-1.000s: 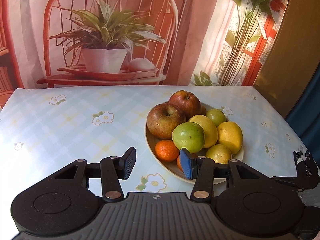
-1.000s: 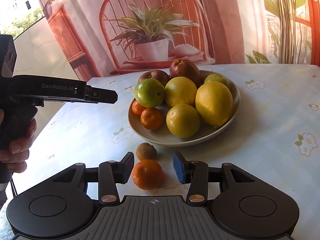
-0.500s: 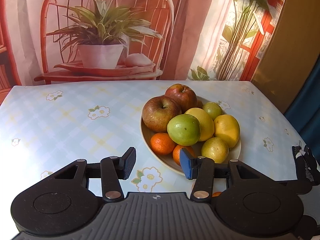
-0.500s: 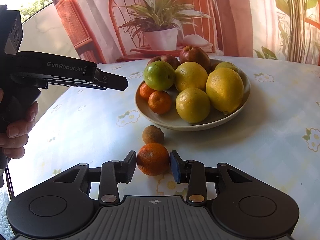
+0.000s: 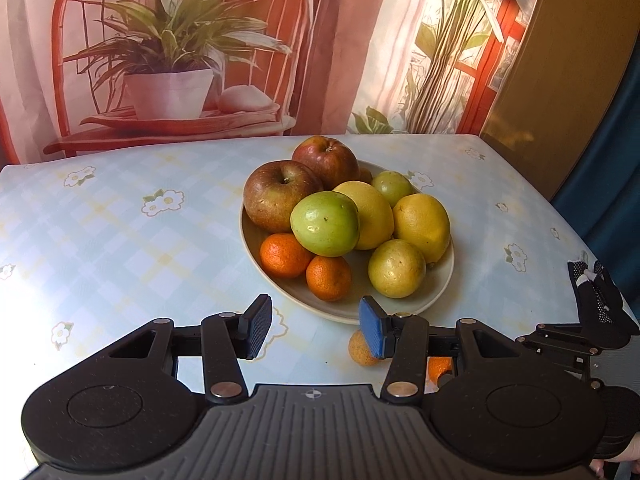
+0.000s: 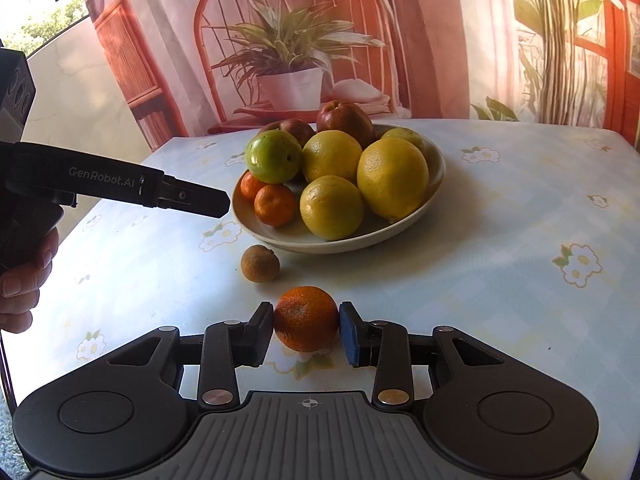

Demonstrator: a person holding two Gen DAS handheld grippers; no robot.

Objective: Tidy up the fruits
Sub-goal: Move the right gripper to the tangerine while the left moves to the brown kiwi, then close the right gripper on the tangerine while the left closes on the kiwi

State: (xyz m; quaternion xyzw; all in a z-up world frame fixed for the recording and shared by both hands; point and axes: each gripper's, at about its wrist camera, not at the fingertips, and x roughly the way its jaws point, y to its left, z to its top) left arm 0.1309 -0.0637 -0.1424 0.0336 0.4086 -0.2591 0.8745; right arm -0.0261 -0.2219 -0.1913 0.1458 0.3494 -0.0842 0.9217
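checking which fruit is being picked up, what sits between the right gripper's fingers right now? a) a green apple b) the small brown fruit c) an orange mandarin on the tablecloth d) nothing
c: in the right wrist view the right gripper has its pads against both sides of the orange mandarin, which rests on the tablecloth in front of the bowl; the small brown fruit lies apart.

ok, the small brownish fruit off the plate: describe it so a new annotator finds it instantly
Start at the cream plate heaped with fruit on the flowered tablecloth. On the cloth just in front of the plate's near rim lie two loose fruits. Take the small brown fruit, dull and rough-skinned, nearest the rim and free; the bright tangerine sits closer, between the right gripper pads.
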